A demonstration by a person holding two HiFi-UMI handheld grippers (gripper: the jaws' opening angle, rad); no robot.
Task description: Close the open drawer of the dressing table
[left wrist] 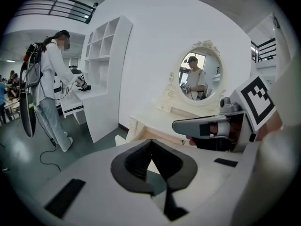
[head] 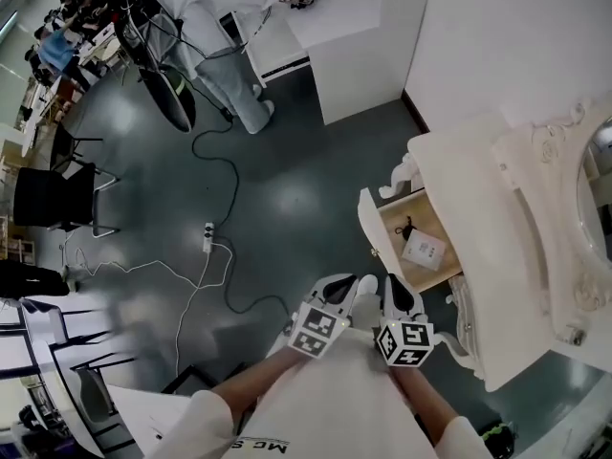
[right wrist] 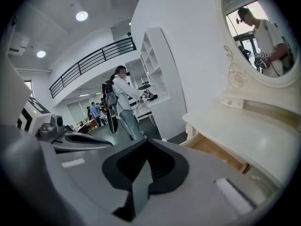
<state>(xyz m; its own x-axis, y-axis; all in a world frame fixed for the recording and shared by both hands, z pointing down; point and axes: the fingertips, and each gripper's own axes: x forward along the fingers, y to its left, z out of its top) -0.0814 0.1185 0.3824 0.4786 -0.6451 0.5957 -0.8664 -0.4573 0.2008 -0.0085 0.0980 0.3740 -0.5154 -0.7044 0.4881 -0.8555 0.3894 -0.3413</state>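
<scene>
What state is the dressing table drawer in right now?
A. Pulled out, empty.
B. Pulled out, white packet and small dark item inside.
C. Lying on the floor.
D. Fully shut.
B: the head view shows the drawer pulled out of the dressing table, with a white packet and a small dark item lying in it.

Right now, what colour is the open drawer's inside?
The drawer is tan wood inside; head view.

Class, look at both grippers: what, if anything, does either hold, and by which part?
Nothing is held: the left gripper and right gripper are both shut and empty.
</scene>
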